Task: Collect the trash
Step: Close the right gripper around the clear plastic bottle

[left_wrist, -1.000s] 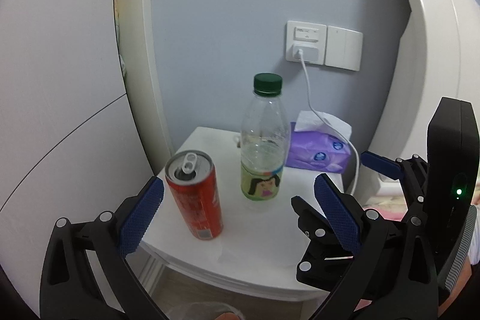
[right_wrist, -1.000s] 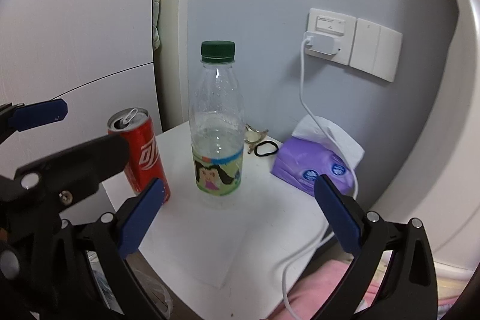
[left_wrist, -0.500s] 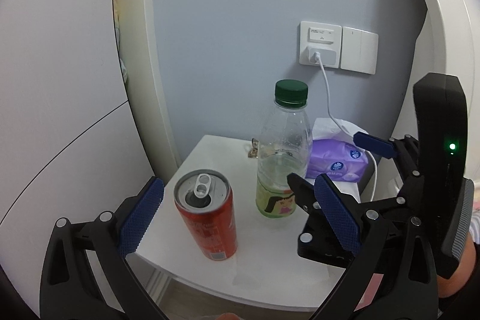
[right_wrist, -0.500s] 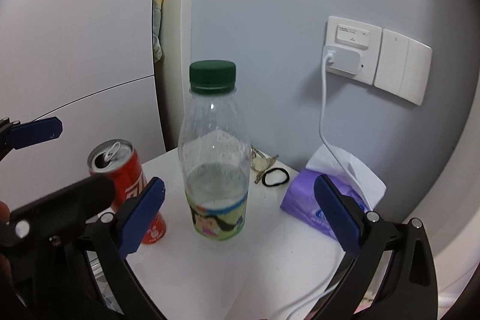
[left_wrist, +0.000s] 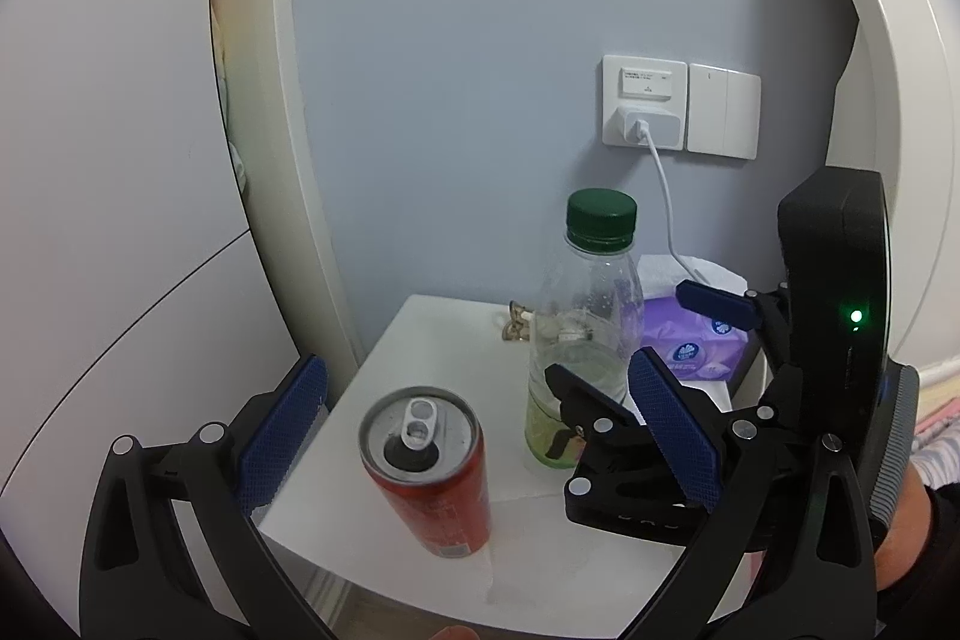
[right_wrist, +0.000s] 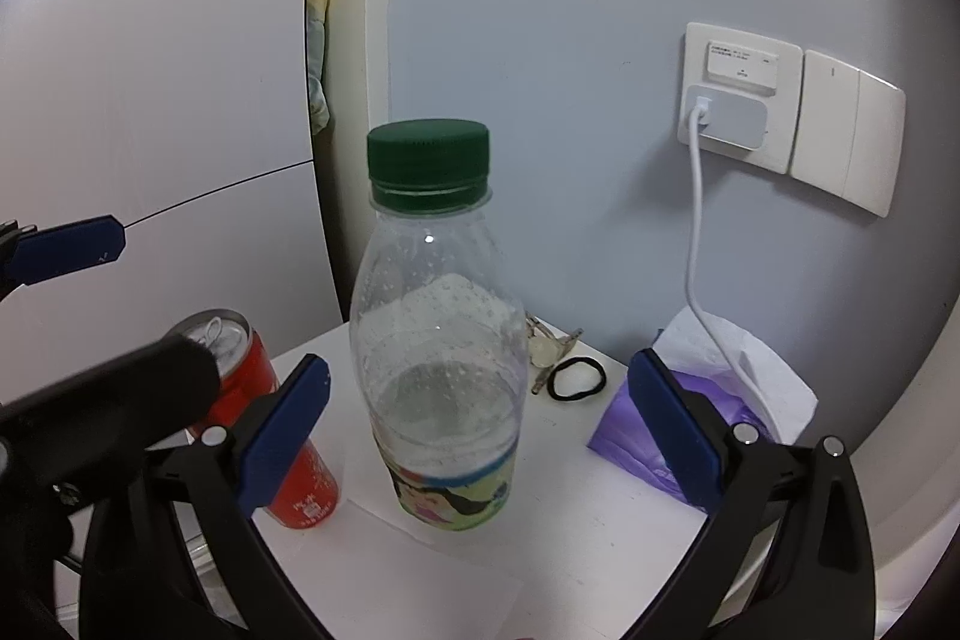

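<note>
Looking along the left gripper [left_wrist: 474, 430], we see its jaws spread wide with the red can [left_wrist: 429, 469] upright between them, at the near edge of the white bedside table [left_wrist: 432, 340]; the plastic bottle [left_wrist: 585, 334] stands just beyond to the right. Through the right wrist view, the right gripper [right_wrist: 477, 427] is likewise wide apart, the bottle [right_wrist: 441, 340] upright and centred between its pads, the can [right_wrist: 264, 418] off left. Each gripper is nearer its own item, so we judge both will go straight forward.

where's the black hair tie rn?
Right wrist view: hair tie lies flat on the white table, right of the bottle, between it and the purple tissue pack.
</note>
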